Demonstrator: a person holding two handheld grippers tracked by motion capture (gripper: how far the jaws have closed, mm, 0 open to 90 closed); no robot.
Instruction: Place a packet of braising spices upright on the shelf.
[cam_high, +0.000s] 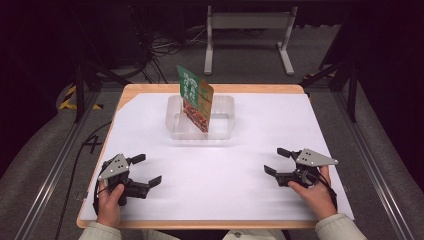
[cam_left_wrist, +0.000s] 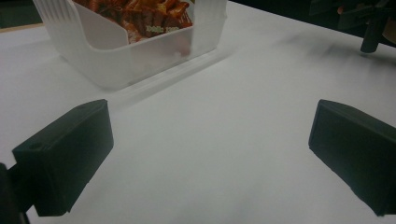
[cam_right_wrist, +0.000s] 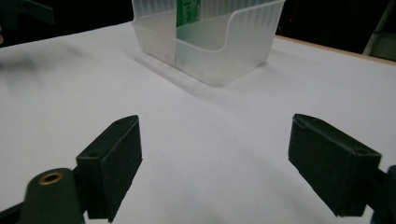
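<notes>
While both your grippers rest spread wide and empty near the table's front edge, the left gripper (cam_high: 145, 171) at 8 o'clock and the right gripper (cam_high: 276, 161) at 4, the packet (cam_high: 195, 97) stands tilted in the clear bin (cam_high: 224, 107) at 12. Reach in carelessly and you could topple it or shove the light bin away.

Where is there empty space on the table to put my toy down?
Lots of bare white table lies between the clear bin and the two open claws, left claw and right claw. Both sides of the bin are free too. The bin itself is crowded: a snack packet stands tilted inside it.
</notes>
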